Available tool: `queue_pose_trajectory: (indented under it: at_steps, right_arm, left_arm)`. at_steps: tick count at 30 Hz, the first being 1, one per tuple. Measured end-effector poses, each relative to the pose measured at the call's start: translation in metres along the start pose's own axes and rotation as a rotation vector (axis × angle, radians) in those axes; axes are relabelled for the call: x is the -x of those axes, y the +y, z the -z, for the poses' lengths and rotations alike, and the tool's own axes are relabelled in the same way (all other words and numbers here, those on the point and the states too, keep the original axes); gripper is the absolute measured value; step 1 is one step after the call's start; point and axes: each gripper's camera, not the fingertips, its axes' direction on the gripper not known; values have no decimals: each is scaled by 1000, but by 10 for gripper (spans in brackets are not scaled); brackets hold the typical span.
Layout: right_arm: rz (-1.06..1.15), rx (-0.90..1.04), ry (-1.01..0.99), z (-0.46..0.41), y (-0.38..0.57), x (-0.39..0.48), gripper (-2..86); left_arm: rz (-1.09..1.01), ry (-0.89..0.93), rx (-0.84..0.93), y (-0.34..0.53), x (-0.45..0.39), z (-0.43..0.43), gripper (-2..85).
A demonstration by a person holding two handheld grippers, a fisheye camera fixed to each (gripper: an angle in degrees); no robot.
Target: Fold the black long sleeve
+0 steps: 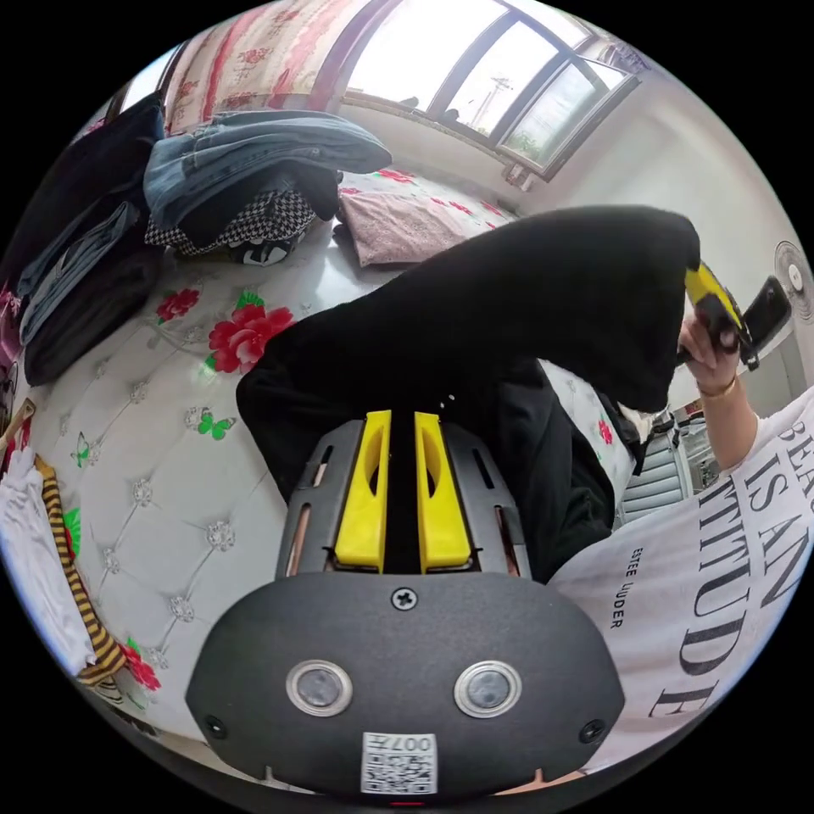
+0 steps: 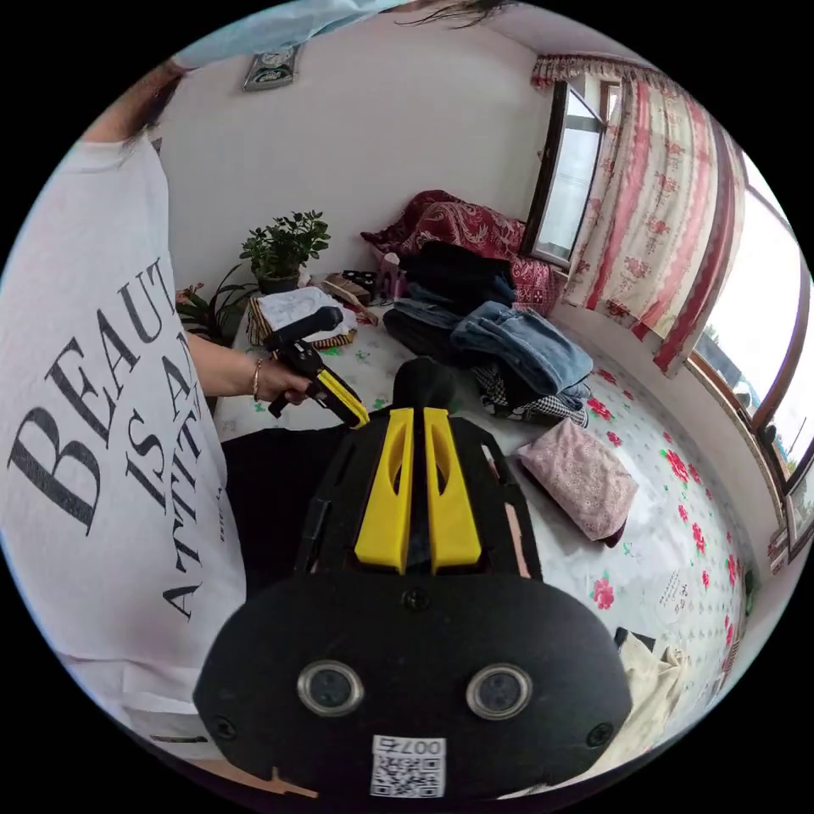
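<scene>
The black long sleeve (image 1: 509, 314) is lifted off the bed and hangs stretched between both grippers. In the left gripper view my left gripper (image 1: 403, 420) has its yellow jaws pressed together on a black fold. The right gripper (image 1: 710, 297), held in a hand, pinches the raised far end of the garment. In the right gripper view my right gripper (image 2: 415, 415) is shut on a bunched black tip (image 2: 424, 380). The left gripper (image 2: 343, 403) holds the cloth just to its left, and the rest of the black long sleeve (image 2: 271, 492) hangs against the person's white shirt.
A white quilted bed cover (image 1: 161, 475) with red flowers lies below. A pile of jeans and dark clothes (image 1: 246, 170) sits at the back, with a pink folded cloth (image 2: 581, 479) beside it. White and striped garments (image 1: 51, 560) lie at the bed's edge. A potted plant (image 2: 284, 246) stands by the wall.
</scene>
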Motion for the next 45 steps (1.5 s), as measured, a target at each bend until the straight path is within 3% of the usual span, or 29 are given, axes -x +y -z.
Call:
queue_pose_trajectory:
  at_steps: [5,9,12,14,19,22,24,26,27,30,34,39,41,45]
  right_arm:
    - [-126,334,-120,-82,72,89,4]
    - [-182,439,-141,-126,104,116,12]
    - [-210,444,-137,-130,104,117,15]
    - [-186,365,-113,-110,93,119,15]
    - [-125,323,-82,-101,97,133,13]
    - [-140,401,-83,-132,112,136,13]
    - [-179,483,-86,-159,129,135,13]
    - [-274,433,-97,-166,147,127,12]
    - [-305,425,-108,-164,149,125,11]
    - [-417,466,-87,-147,159,116,13]
    - [-691,266,-53,-70,219,93,26]
    - [-980,370,80,-1,336,82,49]
    - [-1085,472,57,16,384,84,63]
    - [-1149,577,-30,13,422,91,81]
  left_arm:
    - [-59,-37,20,35,-57,24,43]
    - [-113,29,54,44,-102,11,44]
    - [-199,55,133,45,-146,-18,44]
    - [-221,-85,202,45,-174,-32,26]
    - [-245,-207,-40,46,-205,43,-8]
    - [-324,-97,-92,30,-224,59,-9]
    - [-328,-32,58,18,-228,22,-9]
    - [-272,-91,442,28,-213,-73,-9]
    - [-258,-130,503,37,-208,-90,-9]
    - [-157,-54,337,50,-195,-55,-9]
    - [-32,-49,119,99,-171,32,-6]
    - [239,-191,132,203,-103,95,39]
    - [385,-228,198,258,-72,113,72]
    - [461,-162,199,308,-56,119,123]
